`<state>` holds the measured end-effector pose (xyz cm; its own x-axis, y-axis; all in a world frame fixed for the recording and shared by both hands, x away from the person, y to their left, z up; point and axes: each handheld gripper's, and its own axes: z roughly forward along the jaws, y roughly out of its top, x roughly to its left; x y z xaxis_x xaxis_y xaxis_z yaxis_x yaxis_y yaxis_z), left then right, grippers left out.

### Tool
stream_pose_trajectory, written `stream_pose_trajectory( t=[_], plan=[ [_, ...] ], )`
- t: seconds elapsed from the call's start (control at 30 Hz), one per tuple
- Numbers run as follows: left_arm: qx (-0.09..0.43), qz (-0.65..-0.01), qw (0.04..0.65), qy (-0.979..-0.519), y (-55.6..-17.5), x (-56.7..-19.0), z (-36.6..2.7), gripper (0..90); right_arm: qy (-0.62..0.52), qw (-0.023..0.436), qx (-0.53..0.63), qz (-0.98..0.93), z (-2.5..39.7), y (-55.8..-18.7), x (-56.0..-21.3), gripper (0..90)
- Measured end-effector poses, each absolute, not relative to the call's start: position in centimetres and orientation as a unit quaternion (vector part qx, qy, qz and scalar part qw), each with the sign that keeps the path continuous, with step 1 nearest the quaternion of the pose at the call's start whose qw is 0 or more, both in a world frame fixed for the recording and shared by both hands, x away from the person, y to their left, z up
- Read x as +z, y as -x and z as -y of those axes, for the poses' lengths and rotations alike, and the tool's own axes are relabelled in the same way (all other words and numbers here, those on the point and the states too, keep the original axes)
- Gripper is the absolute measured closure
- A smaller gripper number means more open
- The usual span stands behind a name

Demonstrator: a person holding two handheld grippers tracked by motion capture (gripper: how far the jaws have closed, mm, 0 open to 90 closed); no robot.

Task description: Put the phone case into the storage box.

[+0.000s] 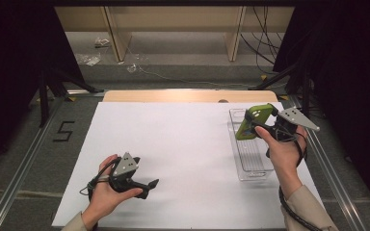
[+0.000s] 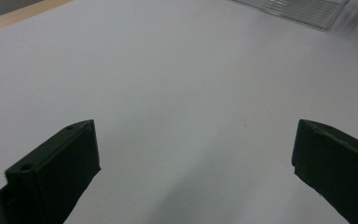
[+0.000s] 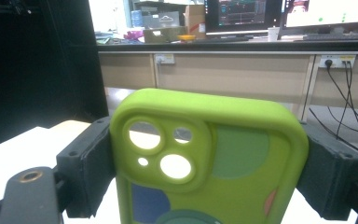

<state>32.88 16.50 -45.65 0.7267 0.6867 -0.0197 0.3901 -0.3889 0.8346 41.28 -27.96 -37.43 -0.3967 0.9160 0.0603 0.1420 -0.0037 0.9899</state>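
A lime-green phone case (image 1: 251,122) (image 3: 205,163) with camera cut-outs is held up in the air, with my right gripper (image 1: 261,122) (image 3: 205,177) shut on its two sides. It hangs tilted above the far end of a clear plastic tray (image 1: 250,161) at the right of the white sheet. My left gripper (image 1: 150,184) (image 2: 193,163) rests low over the near left of the white sheet (image 1: 173,144), its jaws wide apart with nothing between them. The tray's corner (image 2: 303,11) shows far off in the left gripper view.
The white sheet covers most of a wooden table (image 1: 183,95). Metal rails (image 1: 24,154) run along both sides of it. Black stands (image 1: 46,86) and cables (image 1: 262,45) lie beyond the far edge. A bench with monitors (image 3: 242,14) stands ahead in the right gripper view.
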Motion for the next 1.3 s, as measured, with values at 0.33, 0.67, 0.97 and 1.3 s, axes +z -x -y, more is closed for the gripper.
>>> stream_pose_trajectory(
  t=[0.33,0.67,0.97,1.3],
  plan=[
    [0.167,-0.330,0.443,-0.817,-32.88,-45.65,-16.49,0.1,-0.431,0.346,0.561,-0.616,28.21,-41.44,-37.58,17.2],
    [0.167,-0.329,0.442,-0.817,-32.89,-45.67,-16.52,0.1,-0.433,0.347,0.559,-0.616,28.37,-41.60,-37.71,17.2],
    [0.166,-0.329,0.442,-0.818,-32.89,-45.66,-16.52,0.2,-0.434,0.349,0.556,-0.617,28.45,-41.70,-37.76,17.1],
    [0.166,-0.329,0.442,-0.818,-32.89,-45.67,-16.50,0.2,-0.436,0.350,0.554,-0.617,28.54,-41.88,-37.89,17.1]
  ],
)
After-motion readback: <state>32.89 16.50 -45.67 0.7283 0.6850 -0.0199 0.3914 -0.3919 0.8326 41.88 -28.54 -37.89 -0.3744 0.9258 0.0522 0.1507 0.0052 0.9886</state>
